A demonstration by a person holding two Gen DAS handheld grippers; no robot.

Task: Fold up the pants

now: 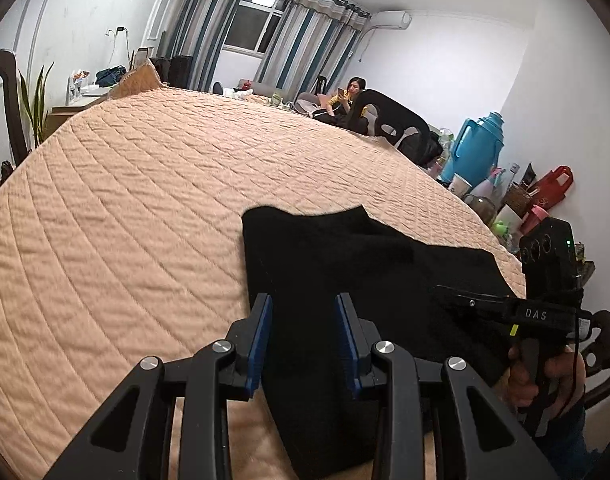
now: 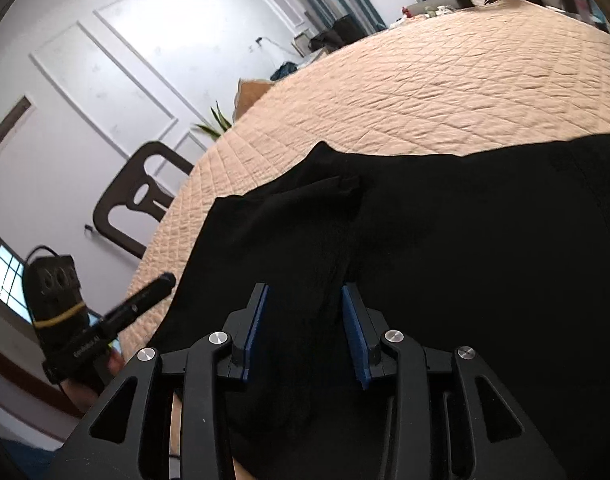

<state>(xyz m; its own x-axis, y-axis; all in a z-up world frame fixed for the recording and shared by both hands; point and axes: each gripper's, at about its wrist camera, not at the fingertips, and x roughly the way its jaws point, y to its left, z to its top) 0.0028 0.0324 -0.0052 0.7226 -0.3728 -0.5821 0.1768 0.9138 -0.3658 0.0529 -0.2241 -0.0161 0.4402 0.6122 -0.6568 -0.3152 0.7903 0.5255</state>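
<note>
— Pants position?

— Black pants lie on my peach quilted bedspread, near its front edge, bunched into a fold with the far hem rumpled.

— Your left gripper?

— Its blue pads stand apart with black fabric running up between them; whether they press on the cloth, I cannot tell.

— And the right gripper?

— Same story: jaws parted over a dark ridge of fabric, blue pads either side of it, grip unclear. From my left camera I see it low over the pants' right edge, a hand round its grip.

— Anything else?

— A dark chair by the bedside.
</note>
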